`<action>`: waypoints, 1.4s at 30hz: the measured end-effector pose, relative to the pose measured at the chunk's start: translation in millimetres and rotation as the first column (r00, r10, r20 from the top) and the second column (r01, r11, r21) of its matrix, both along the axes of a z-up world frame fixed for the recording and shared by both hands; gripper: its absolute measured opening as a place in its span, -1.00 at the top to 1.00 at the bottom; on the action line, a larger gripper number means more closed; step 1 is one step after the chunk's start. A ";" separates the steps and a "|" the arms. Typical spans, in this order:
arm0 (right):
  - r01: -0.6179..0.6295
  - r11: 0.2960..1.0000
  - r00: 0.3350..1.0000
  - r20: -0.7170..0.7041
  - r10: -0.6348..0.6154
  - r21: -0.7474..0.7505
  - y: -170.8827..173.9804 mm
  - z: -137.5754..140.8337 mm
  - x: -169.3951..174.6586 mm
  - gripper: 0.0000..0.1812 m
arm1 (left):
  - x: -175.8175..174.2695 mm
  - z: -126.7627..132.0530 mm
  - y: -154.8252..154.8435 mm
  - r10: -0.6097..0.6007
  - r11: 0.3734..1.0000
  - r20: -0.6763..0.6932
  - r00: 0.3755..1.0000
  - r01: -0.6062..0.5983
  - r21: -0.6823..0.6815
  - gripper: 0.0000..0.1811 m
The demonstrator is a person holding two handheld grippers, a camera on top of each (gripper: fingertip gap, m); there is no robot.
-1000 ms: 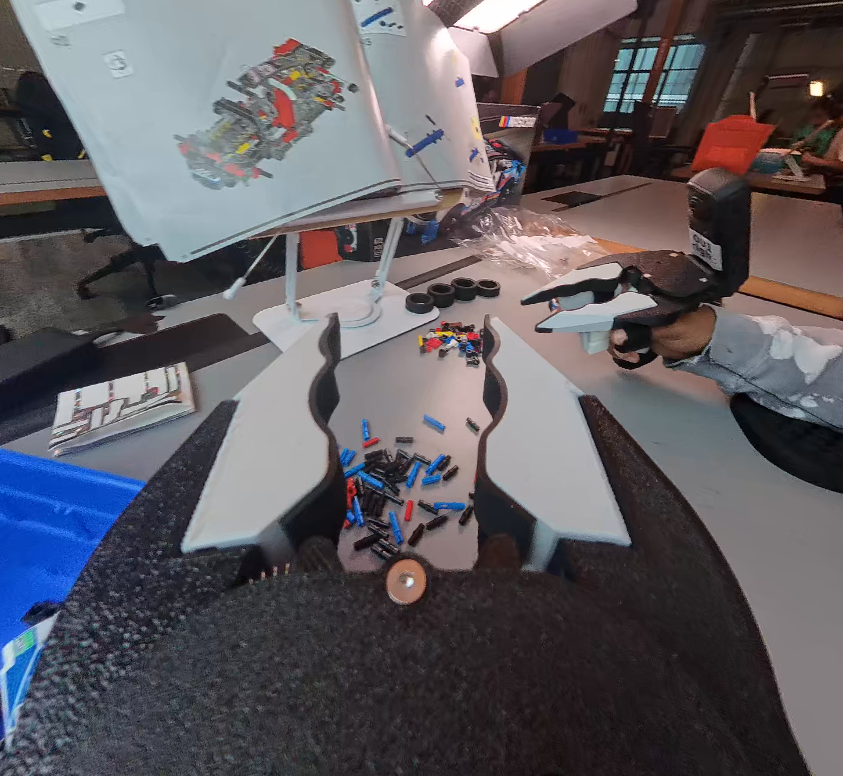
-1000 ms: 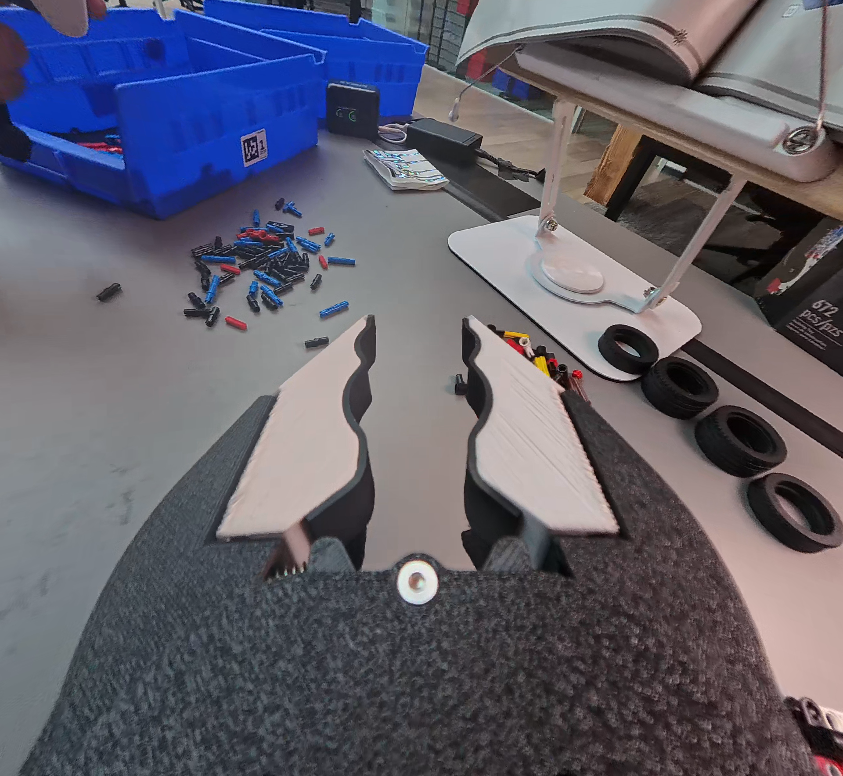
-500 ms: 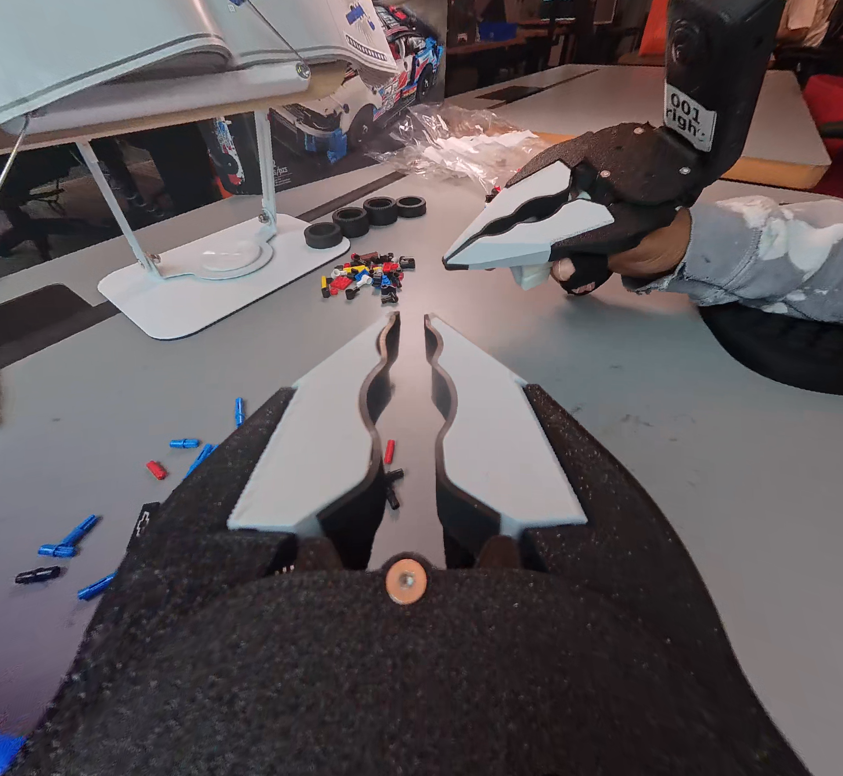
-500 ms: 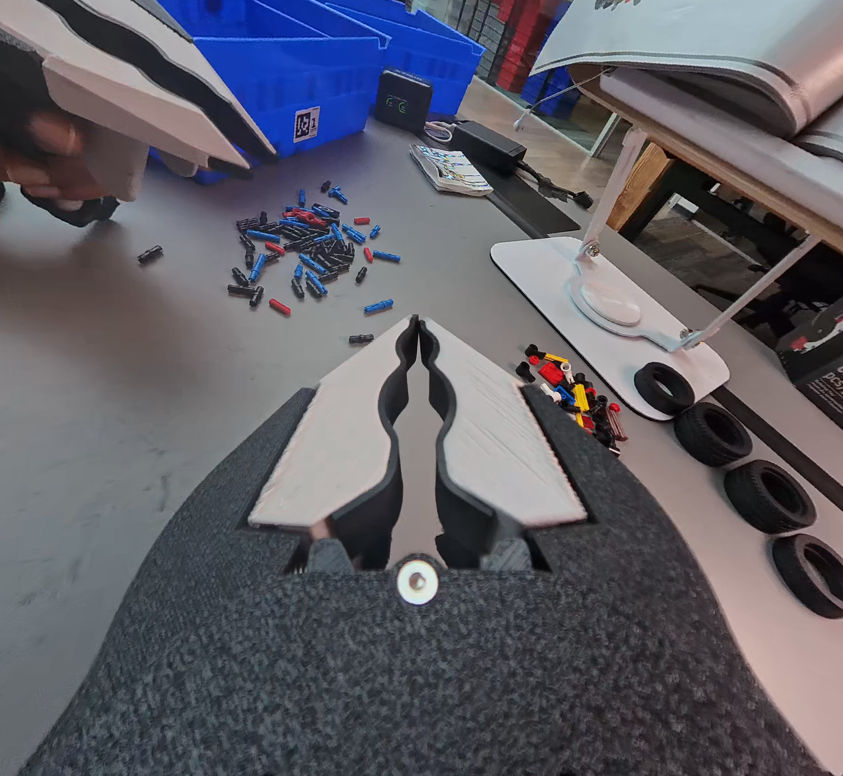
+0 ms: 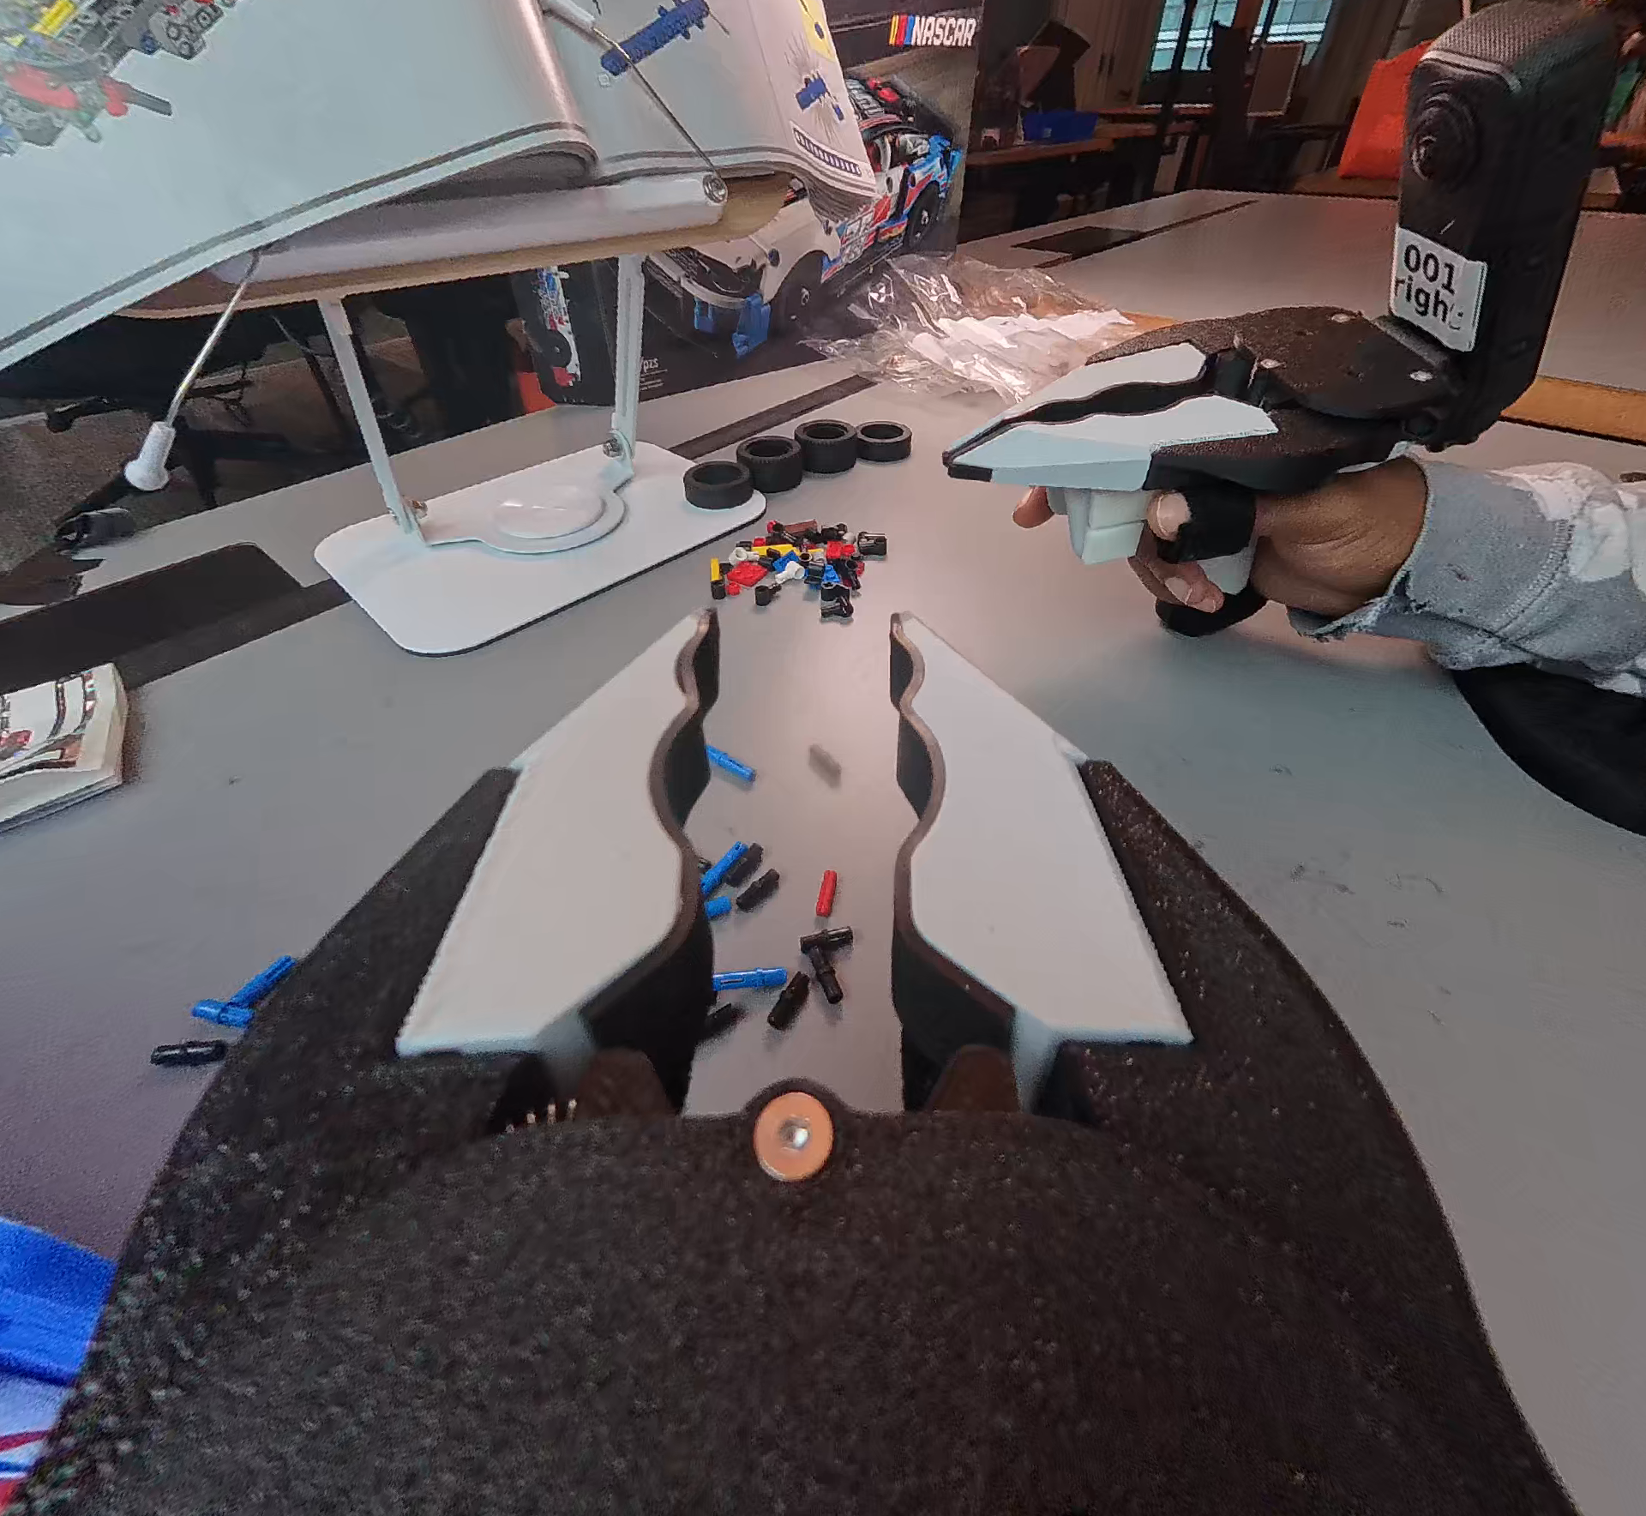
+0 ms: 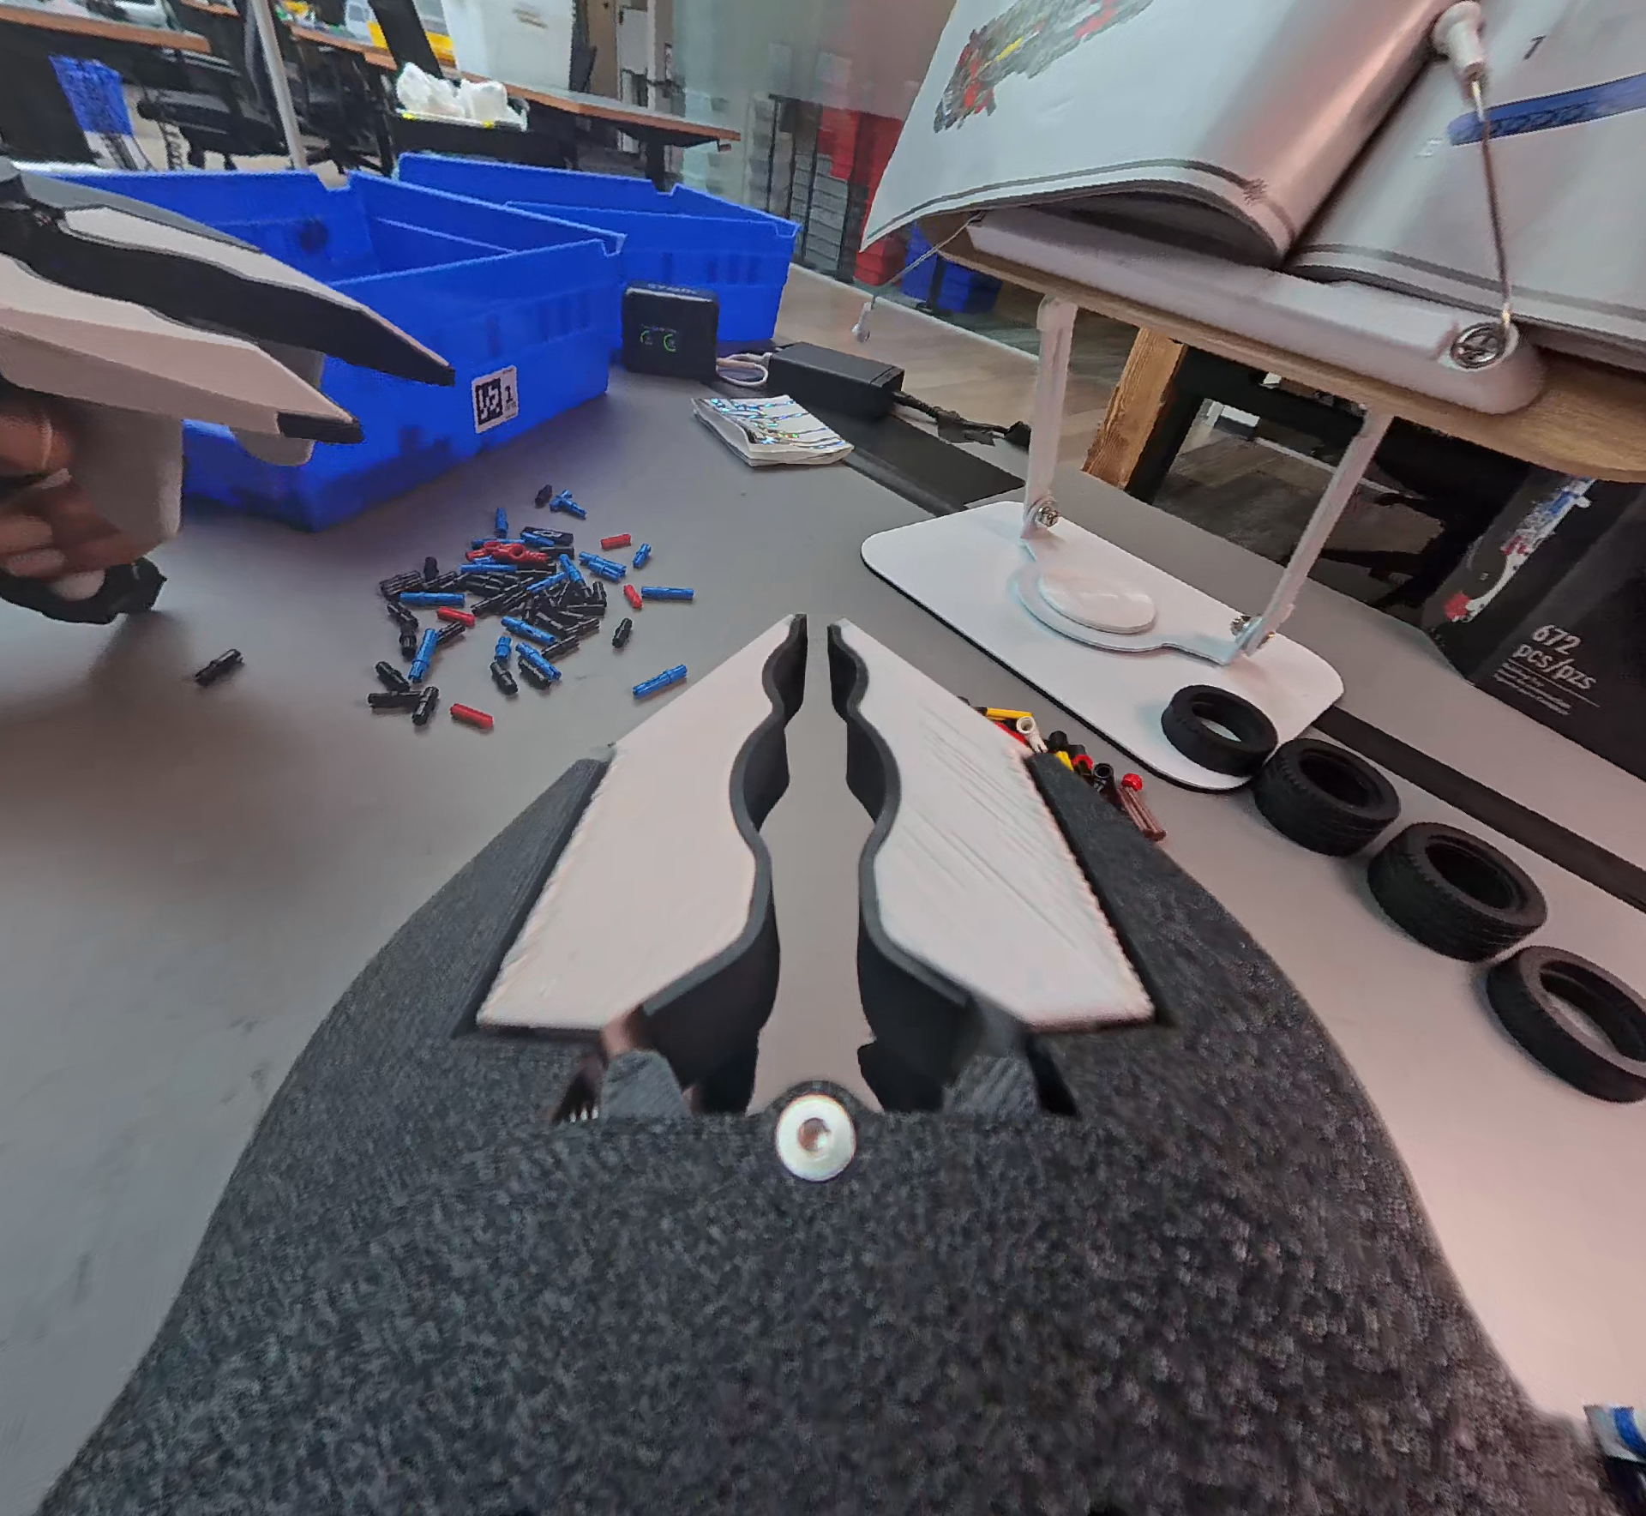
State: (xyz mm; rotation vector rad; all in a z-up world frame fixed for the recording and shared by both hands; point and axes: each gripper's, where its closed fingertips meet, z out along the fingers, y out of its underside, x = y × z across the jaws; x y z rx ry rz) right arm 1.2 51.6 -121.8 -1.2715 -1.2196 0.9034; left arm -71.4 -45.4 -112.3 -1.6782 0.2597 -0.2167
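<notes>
My left gripper (image 5: 804,627) is open and empty, held low over a scatter of small black, blue and red pins (image 5: 775,939) on the grey table (image 5: 1247,805). One dark pin (image 5: 824,765) between its fingers looks blurred. My right gripper (image 6: 817,625) has its jaws all but together with nothing between them. It hovers above the table between the pin pile (image 6: 517,609) and a small heap of mixed coloured pieces (image 6: 1069,752). That heap also shows in the left wrist view (image 5: 797,564). Each gripper shows in the other's view: right (image 5: 957,458), left (image 6: 401,404).
An open instruction book sits on a white stand (image 5: 499,556) (image 6: 1095,609) with several black tyres (image 5: 797,449) (image 6: 1327,796) beside its base. Blue bins (image 6: 499,297), a booklet (image 6: 770,431), a power brick (image 6: 833,377), the set's box (image 5: 891,137) and a plastic bag (image 5: 962,324) ring the work area.
My left gripper nearly closed half a second ago and has opened wide again over the pins. My right gripper went from open to almost closed and shifted slightly.
</notes>
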 end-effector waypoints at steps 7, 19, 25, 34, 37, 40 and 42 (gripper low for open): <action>0.036 0.998 0.996 -0.083 -0.040 -0.044 9.2 11.8 4.6 0.86 | -10.9 9.4 -0.2 0.040 0.998 0.056 0.998 -0.042 0.037 0.47; 0.072 0.996 0.988 -0.132 -0.079 -0.055 18.2 21.8 11.6 0.82 | -9.1 9.1 4.3 0.050 0.997 0.030 0.998 -0.052 0.051 0.45; 0.115 0.993 0.983 -0.151 -0.108 0.035 37.6 47.2 -3.7 0.83 | -14.3 10.8 1.8 0.053 0.997 0.063 0.997 -0.056 0.048 0.45; 0.187 0.972 0.963 -0.222 -0.152 0.143 92.2 136.6 -80.5 0.88 | -16.8 9.2 -0.3 0.072 0.996 0.037 0.997 -0.073 0.046 0.44; 0.210 0.961 0.965 -0.197 -0.174 0.180 111.5 149.6 -103.8 0.88 | -20.7 8.1 -0.3 0.080 0.996 0.046 0.996 -0.081 0.035 0.44; 0.227 0.954 0.966 -0.169 -0.195 0.196 128.2 156.0 -119.9 0.88 | -21.9 8.3 -0.2 0.078 0.996 0.058 0.995 -0.080 0.031 0.45; 0.236 0.952 0.966 -0.151 -0.208 0.195 137.4 156.7 -127.4 0.88 | -21.9 8.0 -0.1 0.078 0.996 0.053 0.996 -0.080 0.030 0.45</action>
